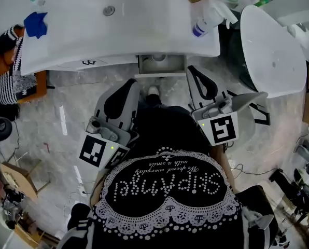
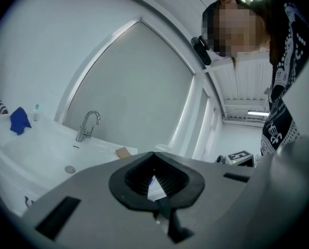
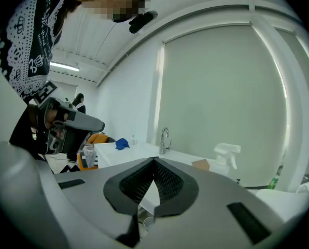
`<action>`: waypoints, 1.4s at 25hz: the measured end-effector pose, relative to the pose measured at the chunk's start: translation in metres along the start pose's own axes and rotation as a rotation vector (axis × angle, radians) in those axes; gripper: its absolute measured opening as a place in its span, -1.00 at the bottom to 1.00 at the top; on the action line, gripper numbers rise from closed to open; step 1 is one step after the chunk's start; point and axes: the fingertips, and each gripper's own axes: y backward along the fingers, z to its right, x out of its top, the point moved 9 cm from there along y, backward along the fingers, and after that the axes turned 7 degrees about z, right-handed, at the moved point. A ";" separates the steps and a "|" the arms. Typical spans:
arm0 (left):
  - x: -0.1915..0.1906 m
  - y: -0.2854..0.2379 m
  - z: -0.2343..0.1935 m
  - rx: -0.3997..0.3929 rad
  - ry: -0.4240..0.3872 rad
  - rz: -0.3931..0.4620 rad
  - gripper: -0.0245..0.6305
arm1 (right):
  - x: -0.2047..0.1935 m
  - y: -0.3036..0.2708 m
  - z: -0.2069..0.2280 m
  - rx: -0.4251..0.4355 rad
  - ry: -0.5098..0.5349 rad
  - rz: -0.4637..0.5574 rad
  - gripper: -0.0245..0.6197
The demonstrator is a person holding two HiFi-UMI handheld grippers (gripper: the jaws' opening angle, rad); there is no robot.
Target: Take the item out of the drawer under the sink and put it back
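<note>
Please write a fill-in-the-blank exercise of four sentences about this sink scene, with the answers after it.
1. The cloth on the white counter is ___ in colour.
2. In the head view the spray bottle stands near the counter's ___ end.
3. The drawer below the counter is ___.
4. The left hand-held gripper and the right hand-held gripper both have their jaws ___.
Missing words: blue; right; open; shut.

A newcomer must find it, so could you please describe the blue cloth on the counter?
Start at the long white sink counter. At its end on the person's left, beyond the round metal drain, lies the crumpled blue cloth. Nothing else there is soft and deep blue.
</note>
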 end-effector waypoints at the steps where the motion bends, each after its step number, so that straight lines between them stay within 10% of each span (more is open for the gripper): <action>1: 0.000 0.000 0.000 -0.009 -0.003 -0.004 -0.91 | 0.002 0.003 -0.001 -0.013 -0.001 0.004 -0.87; 21: 0.025 0.048 -0.018 -0.092 -0.003 -0.067 -0.91 | 0.023 0.041 -0.080 -0.138 -0.108 0.020 -0.87; 35: 0.030 0.086 -0.032 -0.049 0.002 -0.052 -0.91 | 0.021 0.035 -0.120 -0.078 -0.129 -0.001 -0.87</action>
